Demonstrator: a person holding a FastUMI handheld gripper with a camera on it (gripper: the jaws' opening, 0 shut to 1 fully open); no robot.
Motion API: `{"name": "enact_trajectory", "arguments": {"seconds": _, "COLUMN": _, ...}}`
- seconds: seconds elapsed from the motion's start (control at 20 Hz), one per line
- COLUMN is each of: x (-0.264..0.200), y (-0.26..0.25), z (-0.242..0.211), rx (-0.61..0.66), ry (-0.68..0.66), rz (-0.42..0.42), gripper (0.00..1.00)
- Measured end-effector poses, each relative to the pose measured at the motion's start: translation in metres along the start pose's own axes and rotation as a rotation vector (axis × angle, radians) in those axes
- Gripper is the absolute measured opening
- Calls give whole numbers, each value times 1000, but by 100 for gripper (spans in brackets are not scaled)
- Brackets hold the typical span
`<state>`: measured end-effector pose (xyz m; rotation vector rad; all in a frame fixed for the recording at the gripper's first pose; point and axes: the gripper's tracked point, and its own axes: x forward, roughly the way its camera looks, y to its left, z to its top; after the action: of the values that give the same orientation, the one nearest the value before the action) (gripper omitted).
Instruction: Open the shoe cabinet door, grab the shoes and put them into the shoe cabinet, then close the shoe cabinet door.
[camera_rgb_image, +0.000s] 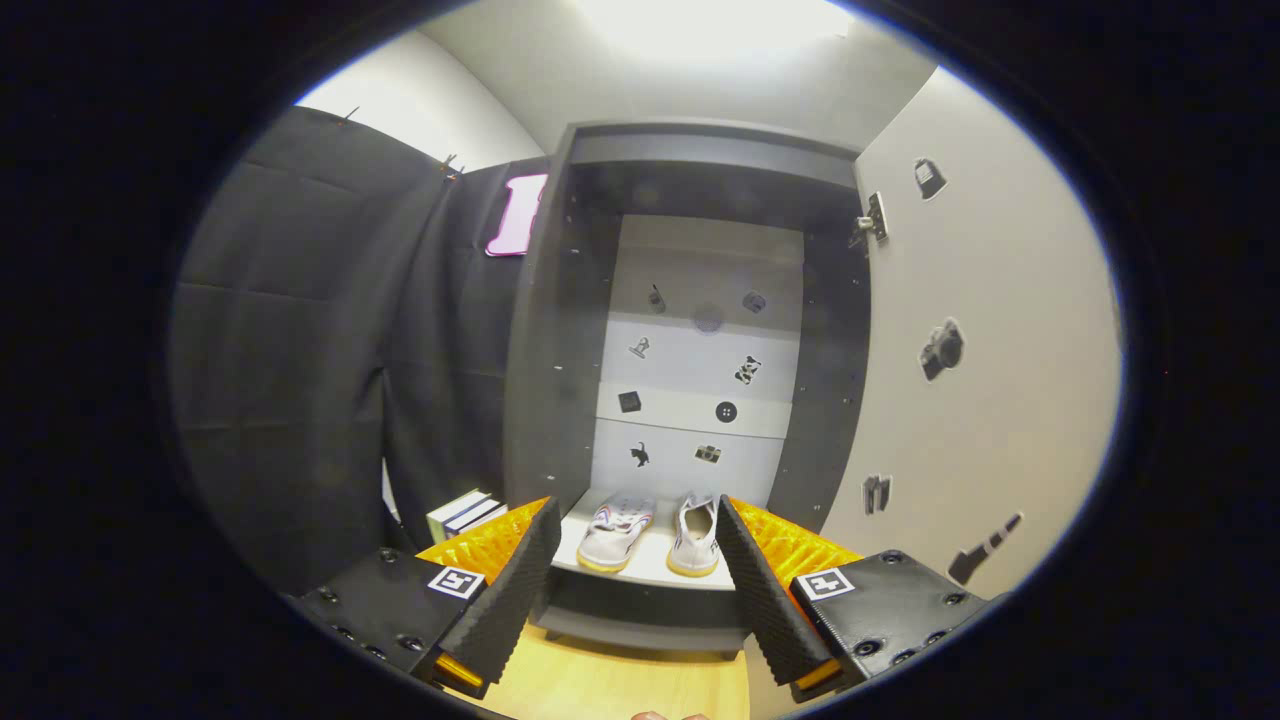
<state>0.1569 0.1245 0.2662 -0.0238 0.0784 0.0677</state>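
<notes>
Gripper (637, 540) fingers wide apart, holding nothing. Shoes (650, 535) sit side by side on bottom shelf inside cabinet (550, 330), just beyond fingers. Door (985, 400) swung open on right. Books (465, 513) on floor, left of cabinet.

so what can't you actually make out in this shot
- Shoes, gripper view: the open tongs frame them on the cabinet's bottom shelf; their heels face away, out of sight.
- Stickers on the cabinet's back panel: too small and hazy to identify.
- Open door, to the tongs' right: its handle and outer face are turned away.
- Books beside the cabinet: partly behind a tong finger.
</notes>
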Motion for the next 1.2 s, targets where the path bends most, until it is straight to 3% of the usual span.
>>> {"name": "enact_trajectory", "arguments": {"seconds": 0.2, "x": -57, "y": 10, "z": -29, "rx": -8, "ry": 35, "rz": 27, "gripper": 98}}
{"name": "enact_trajectory", "arguments": {"seconds": 0.4, "x": -96, "y": -17, "z": -38, "rx": 14, "ry": 30, "rz": 17, "gripper": 98}}
{"name": "enact_trajectory", "arguments": {"seconds": 0.55, "x": -129, "y": -30, "z": -41, "rx": 87, "ry": 42, "rz": 83, "gripper": 98}}
{"name": "enact_trajectory", "arguments": {"seconds": 0.85, "x": -205, "y": -76, "z": -49, "rx": 90, "ry": 74, "rz": 216, "gripper": 98}}
{"name": "enact_trajectory", "arguments": {"seconds": 1.2, "x": -233, "y": -207, "z": -60, "rx": 189, "ry": 69, "rz": 105, "gripper": 96}}
